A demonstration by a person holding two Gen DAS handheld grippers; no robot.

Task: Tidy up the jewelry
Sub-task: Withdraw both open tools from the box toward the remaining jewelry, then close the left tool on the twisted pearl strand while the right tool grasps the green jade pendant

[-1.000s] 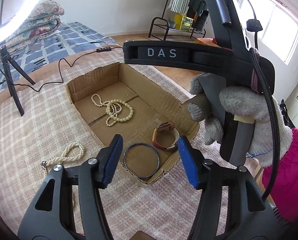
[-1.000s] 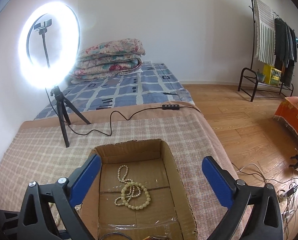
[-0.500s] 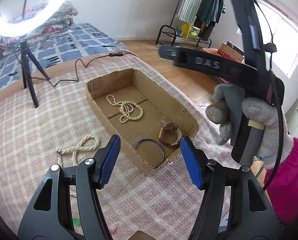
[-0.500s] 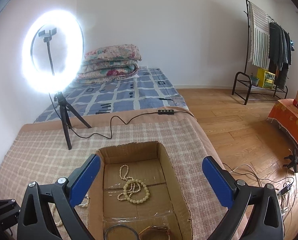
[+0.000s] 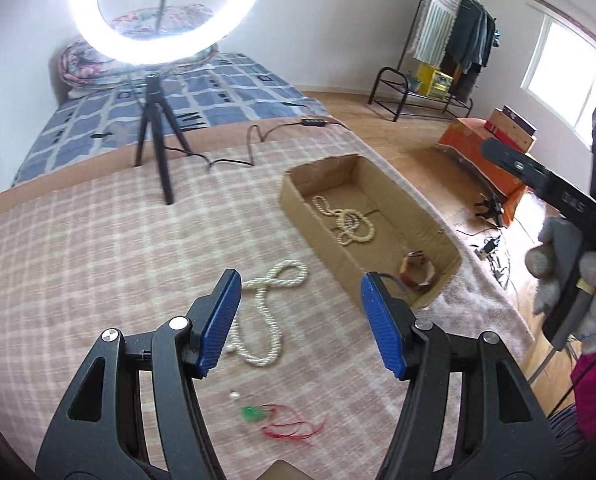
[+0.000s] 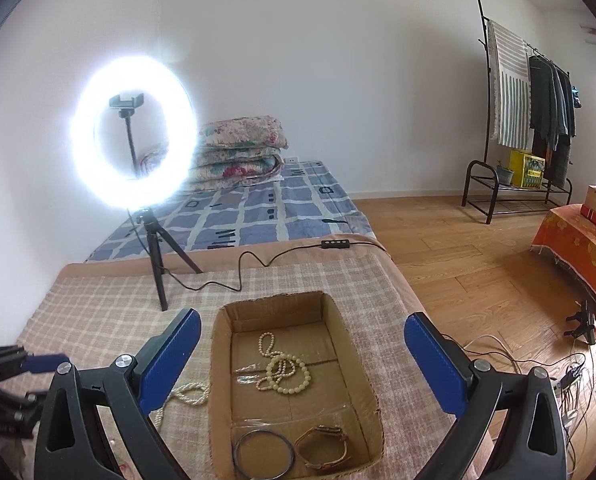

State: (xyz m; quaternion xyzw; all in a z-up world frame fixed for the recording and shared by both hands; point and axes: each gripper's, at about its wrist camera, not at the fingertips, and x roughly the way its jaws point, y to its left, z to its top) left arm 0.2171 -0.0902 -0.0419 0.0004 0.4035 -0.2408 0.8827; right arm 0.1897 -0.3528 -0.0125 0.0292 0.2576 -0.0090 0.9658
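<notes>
Left tool [image 5: 300, 320] gapes wide at lower centre above a white pearl necklace [image 5: 267, 312]; cardboard box [image 5: 430, 224] sits right of centre.

Bright daylit room, with a blown-out ring light and heavy fisheye warp.

The ring light [image 5: 170, 12] burns to pure white in both views; in the right wrist view its glow [image 6: 134, 128] bleeds a soft halo onto the wall beside it. The window [image 5: 566, 68], far right of the ring light, is overexposed too. Shadows are faint and soft. The left wrist view is smeared by motion blur, so the white pearl necklace [image 5: 266, 312] below the ring light looks soft; the right wrist view is sharper. Straight lines bow outward and the corners fall to black.
</notes>
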